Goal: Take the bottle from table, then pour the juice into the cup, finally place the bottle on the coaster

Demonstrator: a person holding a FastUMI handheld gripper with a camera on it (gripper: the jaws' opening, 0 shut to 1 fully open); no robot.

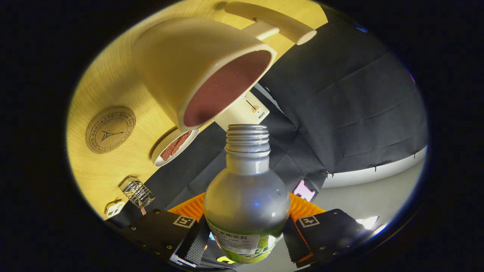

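— Gripper view first: what am I holding?

— My gripper point(245, 241) is clamped on the clear plastic bottle point(246, 196), one finger pressing each side of its body. The cap is off and the threaded neck points ahead, toward the cream cup point(181, 71).

— So the pickup is finished?

— Yes, the bottle is off the wooden table point(113, 90) and rolled well over — the whole scene sits tilted. Its mouth is just below the cup's rim, close to the opening, not touching. I judge this to be the pouring step.

— Any juice moving?

— I cannot tell; no stream shows at the neck, and the bottle's upper part looks empty.

— What remains?

— Righting the bottle and setting it on the round cork coaster point(110, 129), which lies bare on the table beside a small dish point(174, 146), well apart from my fingers.
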